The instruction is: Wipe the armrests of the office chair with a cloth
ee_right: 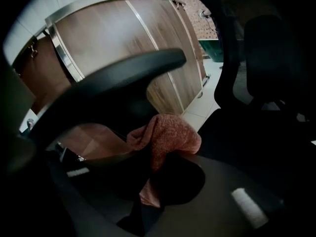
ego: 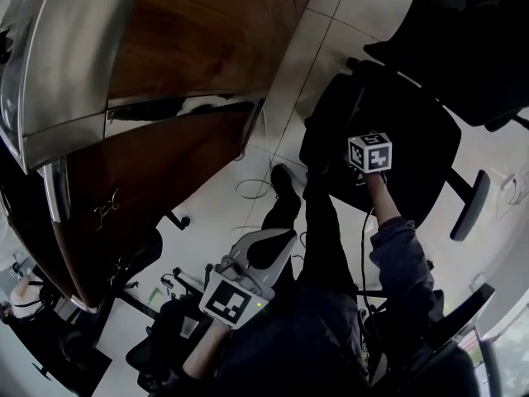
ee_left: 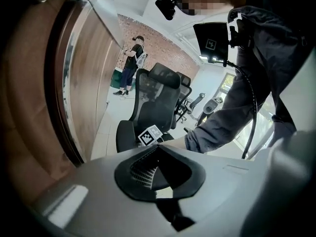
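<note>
Of two, the right hand-held gripper (ee_right: 160,174) clamps one pink cloth (ee_right: 165,132) just below one black armrest (ee_right: 113,78); the left hand-held gripper (ee_left: 157,163) is closed, empty.

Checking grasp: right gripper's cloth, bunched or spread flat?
Bunched: the pink cloth sits crumpled in folds, clamped in the right gripper.

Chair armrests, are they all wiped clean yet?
Probably not. Nothing shows a wiped armrest so far. In hand: the right gripper is shut on the cloth, close by one armrest, though contact can't be seen. Left to do: likely that one and the other armrest. The left gripper is shut and empty, away from the chair.
</note>
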`<state>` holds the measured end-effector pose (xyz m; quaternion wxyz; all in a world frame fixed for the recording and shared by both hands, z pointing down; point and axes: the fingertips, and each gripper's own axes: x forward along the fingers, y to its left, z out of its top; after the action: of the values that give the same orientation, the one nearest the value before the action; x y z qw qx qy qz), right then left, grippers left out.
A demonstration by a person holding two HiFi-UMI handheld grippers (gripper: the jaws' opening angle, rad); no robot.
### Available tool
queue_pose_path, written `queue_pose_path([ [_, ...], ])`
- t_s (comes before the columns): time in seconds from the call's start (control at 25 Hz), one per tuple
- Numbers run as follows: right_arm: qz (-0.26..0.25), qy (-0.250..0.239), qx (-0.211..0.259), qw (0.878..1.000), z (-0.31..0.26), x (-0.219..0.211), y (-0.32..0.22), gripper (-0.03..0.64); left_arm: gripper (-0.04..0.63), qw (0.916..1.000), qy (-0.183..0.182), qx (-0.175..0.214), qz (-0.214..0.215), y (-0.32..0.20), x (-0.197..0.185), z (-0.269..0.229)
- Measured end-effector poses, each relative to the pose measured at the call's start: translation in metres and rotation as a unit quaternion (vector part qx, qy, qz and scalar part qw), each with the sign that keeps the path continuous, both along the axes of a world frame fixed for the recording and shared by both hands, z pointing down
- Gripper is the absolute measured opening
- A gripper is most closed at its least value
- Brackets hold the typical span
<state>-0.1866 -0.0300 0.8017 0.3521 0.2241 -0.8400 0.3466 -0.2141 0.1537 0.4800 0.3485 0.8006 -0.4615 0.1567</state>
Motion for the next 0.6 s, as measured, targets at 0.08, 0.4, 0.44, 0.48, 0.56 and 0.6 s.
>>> queue_pose_path([
  [0.08, 0.0, 0.025, -0.011, 1.0, 0.023, 0.002, 0.001, 0.048, 0.017, 1.0, -0.001, -0.006, -0.002, 0.006, -0.002, 0.004],
  [0.4, 0.016, -0.013, -0.009, 1.0, 0.0, 0.0, 0.001, 0.048, 0.017, 1.0, 0.004, -0.003, 0.002, 0.01, -0.003, 0.01],
  [0.44, 0.019, -0.023, -0.006, 1.0, -0.01, 0.0, 0.001, 0.048, 0.017, 1.0, 0.005, -0.001, 0.003, 0.008, -0.003, 0.01],
  [0.48, 0.022, -0.033, -0.002, 0.999, -0.02, 0.002, 0.001, 0.048, 0.017, 1.0, 0.005, 0.002, 0.004, 0.006, -0.003, 0.01],
  [0.56, 0.028, -0.05, 0.007, 0.998, -0.041, 0.006, 0.002, 0.048, 0.017, 0.9999, 0.008, 0.007, 0.008, 0.002, -0.002, 0.01],
  [0.6, 0.03, -0.057, 0.012, 0.998, -0.051, 0.009, 0.003, 0.048, 0.017, 0.9999, 0.009, 0.01, 0.01, 0.001, -0.001, 0.01],
])
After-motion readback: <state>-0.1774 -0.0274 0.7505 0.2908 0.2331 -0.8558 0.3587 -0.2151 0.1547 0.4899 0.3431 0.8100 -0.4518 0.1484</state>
